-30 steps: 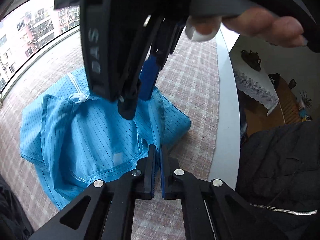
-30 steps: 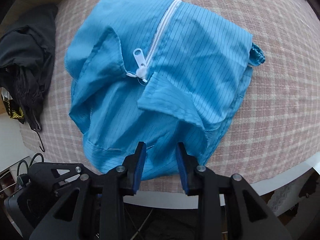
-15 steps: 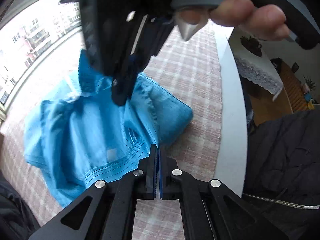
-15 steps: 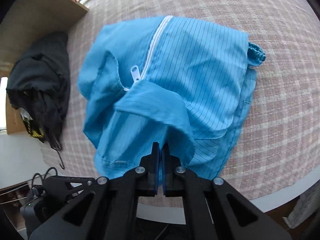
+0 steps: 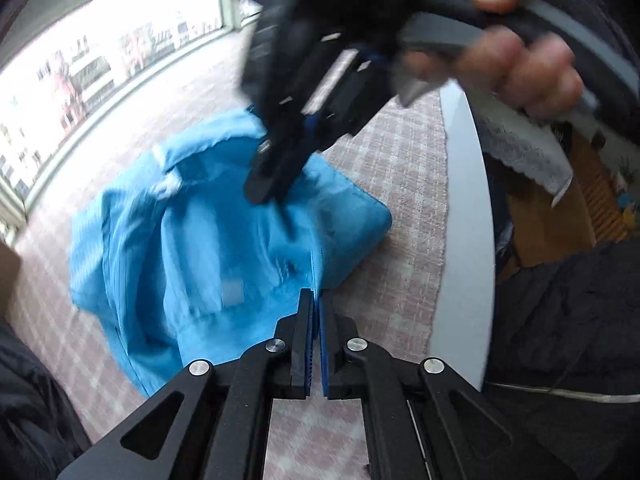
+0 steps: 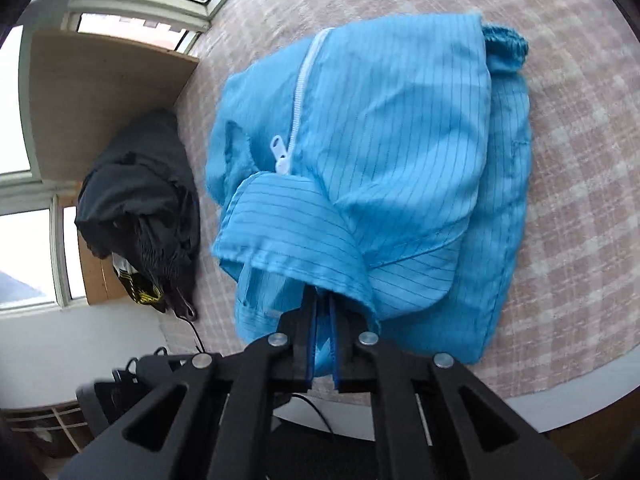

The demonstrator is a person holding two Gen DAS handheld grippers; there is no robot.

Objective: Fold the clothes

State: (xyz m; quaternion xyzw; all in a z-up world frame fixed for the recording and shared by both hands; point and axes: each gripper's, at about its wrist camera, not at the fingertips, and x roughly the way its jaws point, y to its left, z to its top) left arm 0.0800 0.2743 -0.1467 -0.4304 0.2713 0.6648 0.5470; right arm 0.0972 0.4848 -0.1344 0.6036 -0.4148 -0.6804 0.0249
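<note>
Jacket (image 6: 400, 152) hem pinched in both tongs, left (image 5: 315, 300) and right (image 6: 323, 304); pinch points cloth-hidden, left view blurred

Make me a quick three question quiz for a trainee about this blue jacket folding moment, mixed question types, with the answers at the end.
1. True or false: the right gripper is open and clear of the blue jacket.
2. What colour is the jacket's zipper?
A. black
B. white
C. red
3. Fill in: beside the jacket, on the checked tablecloth, lies a heap of ____ clothing.

Key
1. False. Its fingers are shut on a fold of the jacket; the left gripper pinches the jacket's hem too.
2. B
3. black
</note>
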